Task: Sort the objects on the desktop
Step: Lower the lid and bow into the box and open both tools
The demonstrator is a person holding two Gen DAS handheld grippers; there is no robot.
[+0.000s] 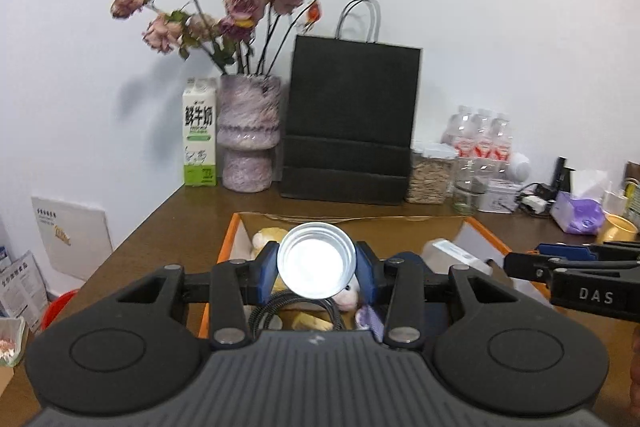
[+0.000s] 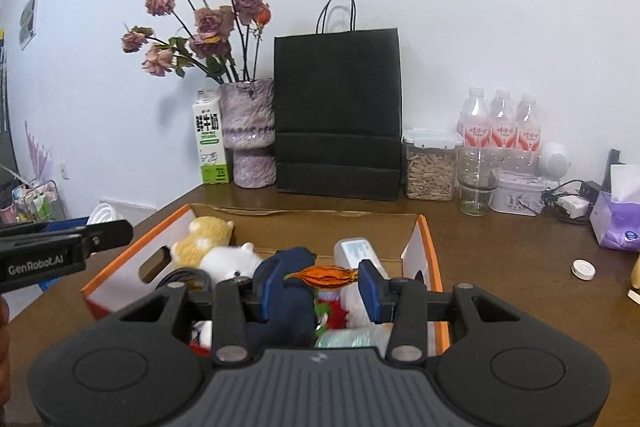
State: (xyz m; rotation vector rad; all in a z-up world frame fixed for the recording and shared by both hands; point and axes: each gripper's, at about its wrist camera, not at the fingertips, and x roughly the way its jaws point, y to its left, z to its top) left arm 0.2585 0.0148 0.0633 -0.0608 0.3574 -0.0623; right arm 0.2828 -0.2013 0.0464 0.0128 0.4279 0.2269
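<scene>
Both grippers loaded above the sorting box; deposit step in hand.

The left gripper (image 1: 316,267) is clamped on a round metal tin (image 1: 316,259), its bright circular face turned toward the camera. The right gripper (image 2: 320,283) is clamped on an orange ribbed pod (image 2: 322,276) held crosswise between the pads. The orange-edged cardboard box (image 2: 428,247) lies directly below and ahead of both, already holding plush toys (image 2: 208,237) and a coiled cable. Judged next: lower each gripper over a free space, then release. A small white cap (image 2: 583,269) lies on the desk, right of the right gripper.
</scene>
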